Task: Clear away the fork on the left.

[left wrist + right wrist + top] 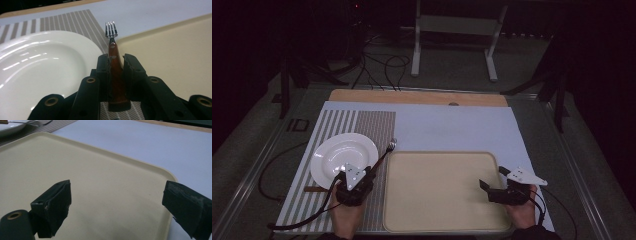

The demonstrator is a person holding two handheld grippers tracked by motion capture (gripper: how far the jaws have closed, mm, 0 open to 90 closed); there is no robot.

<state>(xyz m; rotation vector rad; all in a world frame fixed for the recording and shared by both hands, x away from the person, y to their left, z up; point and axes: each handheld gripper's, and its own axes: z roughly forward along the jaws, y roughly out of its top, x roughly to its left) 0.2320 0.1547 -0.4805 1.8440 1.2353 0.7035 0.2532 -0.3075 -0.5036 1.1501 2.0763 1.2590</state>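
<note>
Left gripper (373, 172), lower left of the high view, has its jaws clamped on the wooden handle of a fork (113, 56); tines point to the upper frame, between the white plate (328, 156) and the beige tray (402, 212), over the striped placemat (374, 127). Fork looks light and rigid; the riveted handle should give better purchase than the slick metal neck. Plate likely fragile. Right gripper (117, 205), lower right, hangs over the tray, jaws wide, empty.
</note>
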